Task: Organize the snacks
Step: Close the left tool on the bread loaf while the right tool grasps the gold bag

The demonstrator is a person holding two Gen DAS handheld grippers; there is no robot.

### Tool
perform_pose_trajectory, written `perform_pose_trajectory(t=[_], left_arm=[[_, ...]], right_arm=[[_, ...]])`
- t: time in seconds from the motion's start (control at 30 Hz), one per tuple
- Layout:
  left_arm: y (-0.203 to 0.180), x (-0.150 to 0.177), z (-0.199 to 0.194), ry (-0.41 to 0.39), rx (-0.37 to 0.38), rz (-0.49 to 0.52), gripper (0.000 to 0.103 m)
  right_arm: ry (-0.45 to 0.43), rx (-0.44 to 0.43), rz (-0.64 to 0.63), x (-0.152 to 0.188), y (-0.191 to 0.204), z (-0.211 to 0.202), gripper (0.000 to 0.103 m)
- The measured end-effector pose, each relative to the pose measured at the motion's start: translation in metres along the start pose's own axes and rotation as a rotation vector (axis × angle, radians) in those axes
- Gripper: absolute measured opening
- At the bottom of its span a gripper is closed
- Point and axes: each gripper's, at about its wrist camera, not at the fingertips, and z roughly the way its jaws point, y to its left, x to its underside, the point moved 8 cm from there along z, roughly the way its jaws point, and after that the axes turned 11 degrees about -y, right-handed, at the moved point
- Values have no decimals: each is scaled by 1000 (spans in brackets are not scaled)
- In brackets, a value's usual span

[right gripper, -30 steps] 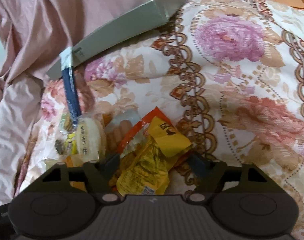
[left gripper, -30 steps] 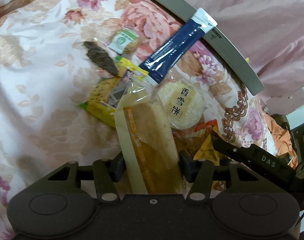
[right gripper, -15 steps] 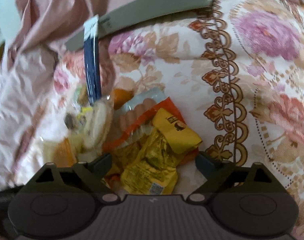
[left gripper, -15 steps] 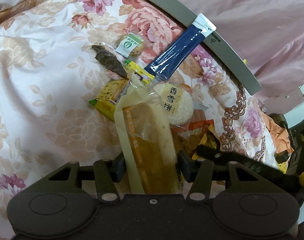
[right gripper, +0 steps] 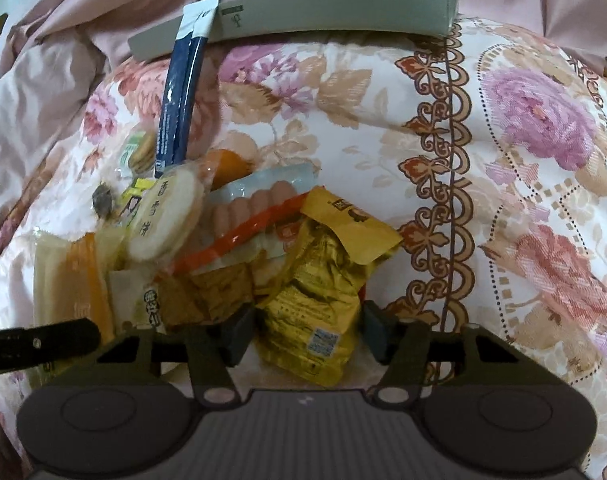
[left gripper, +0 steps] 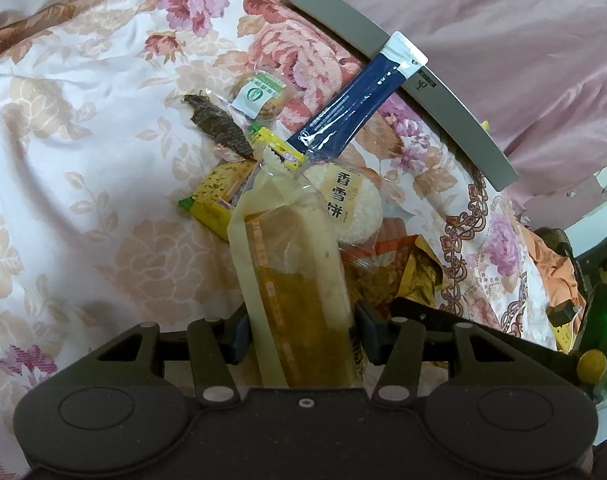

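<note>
A heap of snacks lies on a floral quilt (left gripper: 83, 160). My left gripper (left gripper: 301, 332) is shut on a long clear cake packet (left gripper: 291, 264), its jaws squeezing a little tighter; the packet sticks up over the heap. In the right wrist view my right gripper (right gripper: 308, 332) is closing, and its pads meet both sides of a crinkled yellow-gold snack packet (right gripper: 315, 304) at the heap's near edge. One left finger (right gripper: 39, 346) shows at that view's left. Behind lie a sausage packet (right gripper: 255, 204), a round rice cracker (left gripper: 347, 204) and a blue stick sachet (left gripper: 355, 104).
A long grey flat box (right gripper: 323, 12) lies across the quilt's far edge, under the sachet's tip. A green-labelled biscuit (left gripper: 261, 94), a dark dried snack (left gripper: 219, 128) and a yellow-green packet (left gripper: 215, 196) sit at the heap's left. Pink sheet (left gripper: 523, 40) lies beyond.
The right gripper rolled and shifted sideways; its jaws spread wide, then narrowed onto the yellow-gold packet. The left gripper stayed put with the cake packet in it.
</note>
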Motion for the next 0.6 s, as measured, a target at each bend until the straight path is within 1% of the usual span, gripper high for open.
perform_pose_trajectory(t=[0.1, 0.23, 0.43, 0.6], left_arm=[[-2, 1, -2, -7, 2, 15, 53], [-5, 1, -5, -25, 6, 42, 53], [-7, 1, -7, -38, 16, 41, 53], [-12, -3, -13, -77, 41, 54, 53]], right_arm=[[-8, -7, 29, -3, -3, 2, 53], [-42, 0, 39, -7, -5, -1, 43], [-79, -6, 43, -12, -5, -4, 42], [-142, -7, 22, -18, -2, -11, 42]])
